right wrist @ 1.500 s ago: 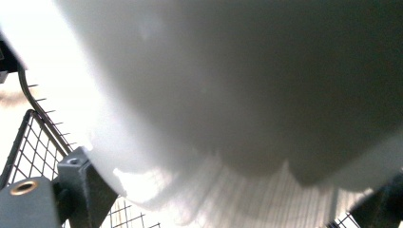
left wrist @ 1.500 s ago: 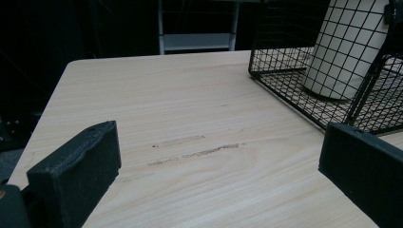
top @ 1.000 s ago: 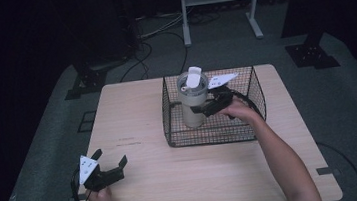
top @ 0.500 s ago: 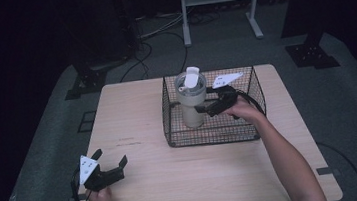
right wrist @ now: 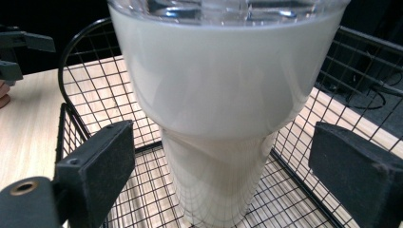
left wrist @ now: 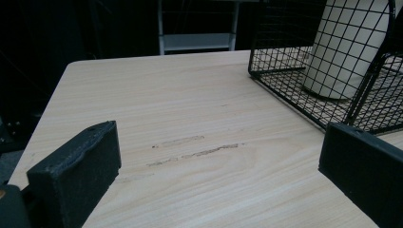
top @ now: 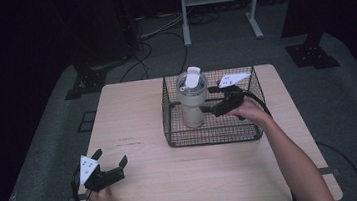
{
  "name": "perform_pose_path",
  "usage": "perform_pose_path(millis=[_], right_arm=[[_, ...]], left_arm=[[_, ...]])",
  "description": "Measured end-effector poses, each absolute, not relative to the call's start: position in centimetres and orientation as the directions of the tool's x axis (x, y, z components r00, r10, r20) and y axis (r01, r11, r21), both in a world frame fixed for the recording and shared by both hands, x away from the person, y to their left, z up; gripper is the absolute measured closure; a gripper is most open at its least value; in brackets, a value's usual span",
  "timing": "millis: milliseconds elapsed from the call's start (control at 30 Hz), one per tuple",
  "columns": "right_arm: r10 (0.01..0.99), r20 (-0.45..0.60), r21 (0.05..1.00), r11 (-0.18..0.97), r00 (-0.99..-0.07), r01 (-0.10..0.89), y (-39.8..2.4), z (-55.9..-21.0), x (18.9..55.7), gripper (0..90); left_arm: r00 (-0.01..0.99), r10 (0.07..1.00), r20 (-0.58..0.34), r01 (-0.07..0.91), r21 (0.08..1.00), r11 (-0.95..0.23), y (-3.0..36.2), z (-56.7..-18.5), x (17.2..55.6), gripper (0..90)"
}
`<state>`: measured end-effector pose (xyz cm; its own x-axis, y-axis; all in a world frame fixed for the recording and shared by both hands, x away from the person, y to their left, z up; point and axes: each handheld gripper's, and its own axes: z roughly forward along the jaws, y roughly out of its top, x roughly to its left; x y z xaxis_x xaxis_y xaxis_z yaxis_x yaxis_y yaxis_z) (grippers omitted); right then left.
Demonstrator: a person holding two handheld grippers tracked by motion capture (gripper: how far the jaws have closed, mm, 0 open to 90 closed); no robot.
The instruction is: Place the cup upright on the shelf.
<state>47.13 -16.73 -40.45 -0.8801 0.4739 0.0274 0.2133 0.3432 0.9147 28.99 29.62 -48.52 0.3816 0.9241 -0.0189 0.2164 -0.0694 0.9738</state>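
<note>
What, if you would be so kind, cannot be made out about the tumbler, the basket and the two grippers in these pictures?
- Tumbler: in the right gripper view the top edge cuts off its lid, the bottom edge its foot.
- Right gripper: in the high view, too small to tell whether its jaws touch the tumbler.
- Wire basket: in the left gripper view its far side runs off the right edge.
- Left gripper: the hand hides its grip in the high view.

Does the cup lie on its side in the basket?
No, the cup stands upright inside the basket, with its lid on top.
</note>
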Motion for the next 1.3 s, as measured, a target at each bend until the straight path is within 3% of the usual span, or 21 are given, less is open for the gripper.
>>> perform_pose_path(millis=[1300], right_arm=[[0.505, 0.04, 0.917, 0.324, -0.862, 0.232, -19.0, -36.7, 44.1, 7.6]], left_arm=[[0.381, 0.925, -0.018, 0.218, 0.973, -0.071, 29.6, -48.5, 29.0, 0.0]])
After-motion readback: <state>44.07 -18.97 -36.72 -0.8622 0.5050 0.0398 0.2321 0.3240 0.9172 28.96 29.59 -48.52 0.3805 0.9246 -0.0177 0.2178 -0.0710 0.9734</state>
